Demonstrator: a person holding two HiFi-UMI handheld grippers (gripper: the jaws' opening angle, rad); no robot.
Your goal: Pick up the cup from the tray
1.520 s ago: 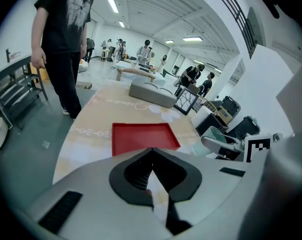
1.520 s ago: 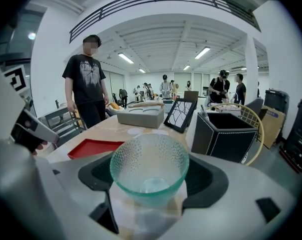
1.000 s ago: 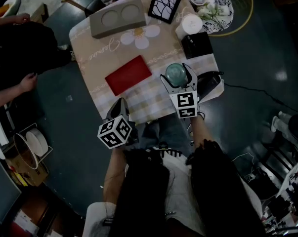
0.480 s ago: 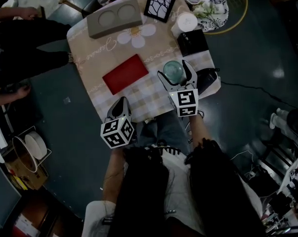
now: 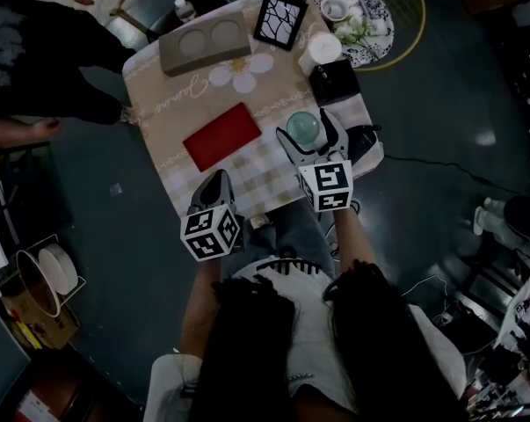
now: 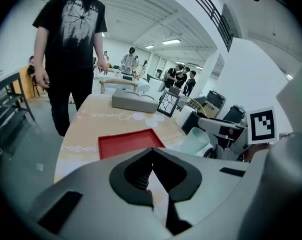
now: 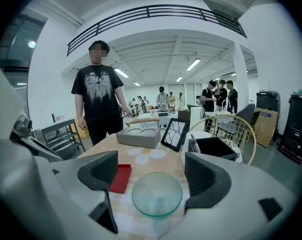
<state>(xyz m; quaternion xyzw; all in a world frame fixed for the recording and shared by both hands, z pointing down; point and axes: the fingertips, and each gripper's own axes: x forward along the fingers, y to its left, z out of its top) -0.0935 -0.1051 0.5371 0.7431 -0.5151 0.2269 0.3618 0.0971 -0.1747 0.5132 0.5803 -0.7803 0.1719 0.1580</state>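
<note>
The right gripper (image 7: pixel 152 173) has its jaws spread wide with the cup (image 5: pixel 302 127) standing between them, a gap showing on either side of it. It is a pale green, see-through cup with a round rim, narrowing toward its base, and it stands on the checked part of the cloth on the table (image 5: pixel 172 104), just right of the red tray (image 5: pixel 222 135) and not on it. The left gripper (image 6: pixel 152 169) hangs at the table's near edge with its jaws closed together on nothing.
</note>
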